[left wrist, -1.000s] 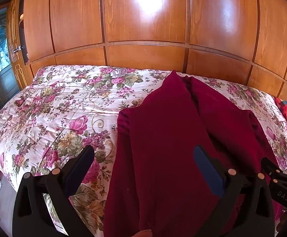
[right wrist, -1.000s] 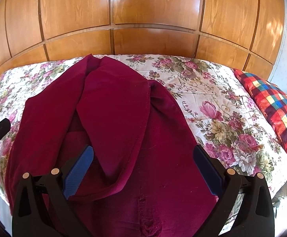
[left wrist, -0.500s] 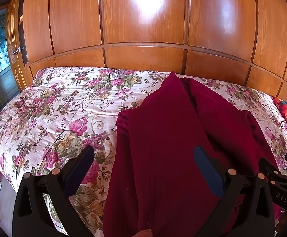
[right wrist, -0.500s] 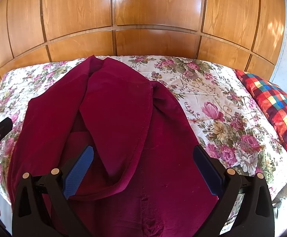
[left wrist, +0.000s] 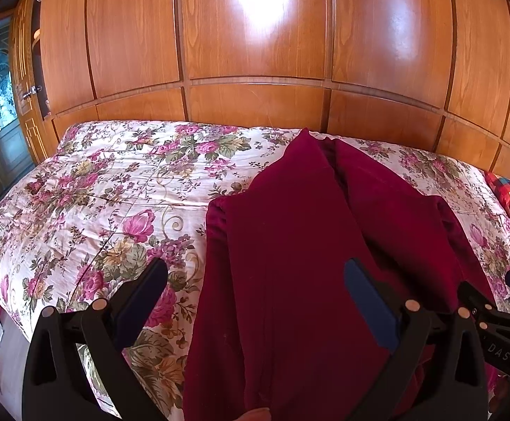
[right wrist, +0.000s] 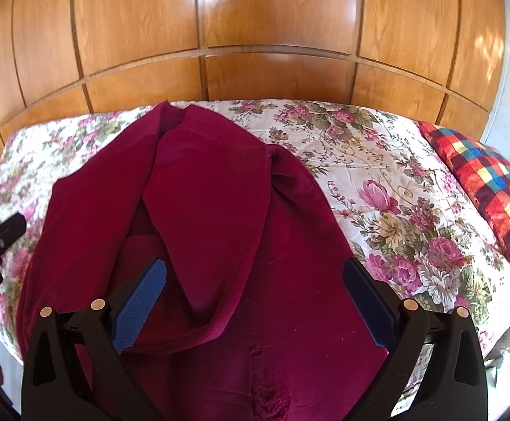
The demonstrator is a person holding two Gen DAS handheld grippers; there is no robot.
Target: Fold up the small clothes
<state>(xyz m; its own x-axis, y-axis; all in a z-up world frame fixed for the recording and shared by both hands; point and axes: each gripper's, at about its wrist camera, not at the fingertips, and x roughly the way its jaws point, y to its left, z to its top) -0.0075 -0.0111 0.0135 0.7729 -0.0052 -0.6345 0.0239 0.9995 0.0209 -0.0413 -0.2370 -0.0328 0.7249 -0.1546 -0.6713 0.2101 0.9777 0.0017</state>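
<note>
Both the left tongs [left wrist: 255, 301] and right tongs [right wrist: 253, 296] gape wide above the maroon garment [right wrist: 219, 245], whose loose, probably slippery flaps could slide apart if pinched unevenly.

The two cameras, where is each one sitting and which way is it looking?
Left wrist: sits on the left gripper, looking across the bed at the wooden wall; its own open fingers show.
Right wrist: sits on the right gripper, facing the same way; its open fingers show.
Shared: the dark red garment, the flowered bed, the checked pillow, and each sees the other gripper at its edge.
</note>
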